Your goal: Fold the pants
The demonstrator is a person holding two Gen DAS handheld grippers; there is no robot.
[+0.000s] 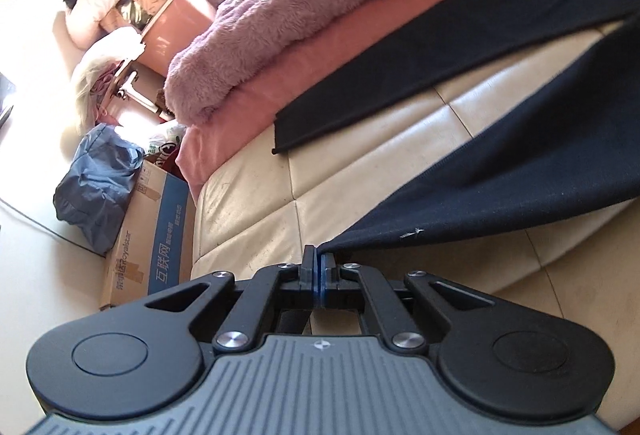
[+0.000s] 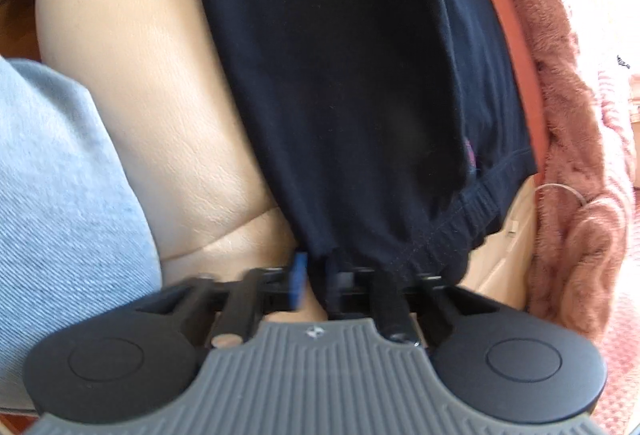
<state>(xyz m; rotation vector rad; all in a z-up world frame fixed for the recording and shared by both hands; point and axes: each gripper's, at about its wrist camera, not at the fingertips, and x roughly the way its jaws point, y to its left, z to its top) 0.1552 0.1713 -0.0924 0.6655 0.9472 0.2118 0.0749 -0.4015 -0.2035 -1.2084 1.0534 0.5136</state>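
A: How do the jaws stand?

B: The left gripper [image 1: 319, 263] is clenched on a hem corner of the pants [image 1: 500, 171]. The right gripper [image 2: 314, 275] has its jaws a little apart around the waistband; the picture is blurred, but I think it grips the cloth.

A: Where are the pants?

B: One leg lies flat on the cream sofa [image 1: 360, 171]; the other is lifted. I judge this is the first fold, leg over leg. Next, both ends must travel together and keep the cloth taut.

A: Containers?

B: A cardboard box [image 1: 148, 235] beside the sofa; I cannot tell what is inside it.
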